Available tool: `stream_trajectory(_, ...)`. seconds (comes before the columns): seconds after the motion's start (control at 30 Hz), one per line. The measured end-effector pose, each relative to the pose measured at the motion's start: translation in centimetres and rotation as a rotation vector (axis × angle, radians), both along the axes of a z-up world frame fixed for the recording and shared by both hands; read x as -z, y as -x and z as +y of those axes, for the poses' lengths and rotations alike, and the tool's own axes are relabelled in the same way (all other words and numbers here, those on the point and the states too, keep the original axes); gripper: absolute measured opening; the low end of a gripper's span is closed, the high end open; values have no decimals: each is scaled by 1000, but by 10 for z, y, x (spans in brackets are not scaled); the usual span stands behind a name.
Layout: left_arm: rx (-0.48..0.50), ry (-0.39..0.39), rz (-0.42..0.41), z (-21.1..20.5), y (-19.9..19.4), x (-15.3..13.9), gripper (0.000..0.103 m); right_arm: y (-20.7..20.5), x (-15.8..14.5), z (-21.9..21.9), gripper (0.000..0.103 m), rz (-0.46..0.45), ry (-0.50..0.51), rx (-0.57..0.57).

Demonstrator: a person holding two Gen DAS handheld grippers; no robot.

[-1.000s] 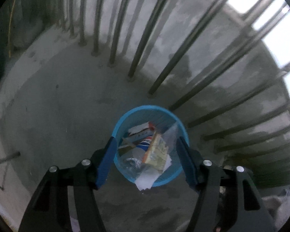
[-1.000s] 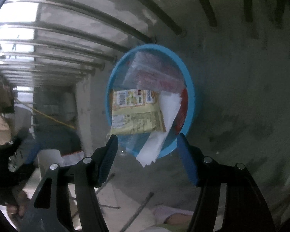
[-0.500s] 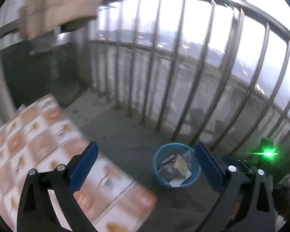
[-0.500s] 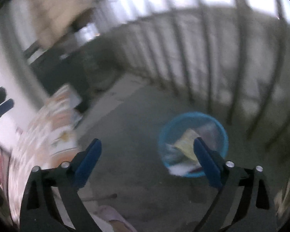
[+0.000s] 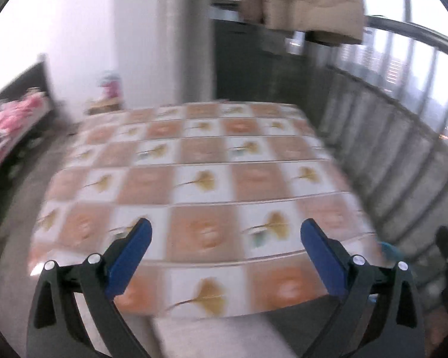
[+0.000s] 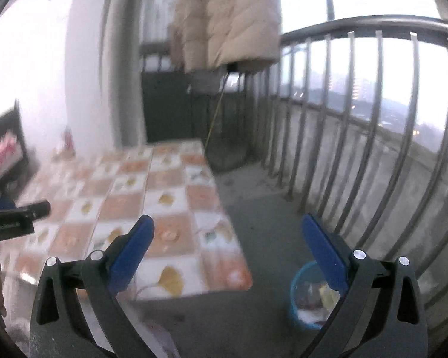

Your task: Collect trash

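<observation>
The blue bin on the floor holds what looks like wrappers and paper, while the left gripper and right gripper gape wide, empty.

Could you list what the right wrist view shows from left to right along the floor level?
Left gripper → table with checked cloth → bare concrete floor → blue trash bin → balcony railing.
</observation>
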State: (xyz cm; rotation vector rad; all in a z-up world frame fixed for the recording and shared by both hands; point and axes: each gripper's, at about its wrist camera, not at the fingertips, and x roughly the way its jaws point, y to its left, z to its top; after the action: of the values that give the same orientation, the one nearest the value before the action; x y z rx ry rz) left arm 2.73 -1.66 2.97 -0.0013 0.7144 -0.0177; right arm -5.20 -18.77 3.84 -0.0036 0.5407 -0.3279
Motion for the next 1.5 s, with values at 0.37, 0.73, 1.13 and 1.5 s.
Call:
stream_trajectory(0.37,-26,-62,168,12,13,40,98,-12,57,34,95,410,13,15)
stream_trajectory(0.73,-13,-72,203,11,8,49,98,11,61,21,95,424,13,156)
stream_trajectory(1.13,24,-77,207,0,9,48,98,14,63,15,95,416,6,186)
stream_trajectory(1.5,37,-66,218,-6,7,48,98,16,63,12,95,412,-4,193)
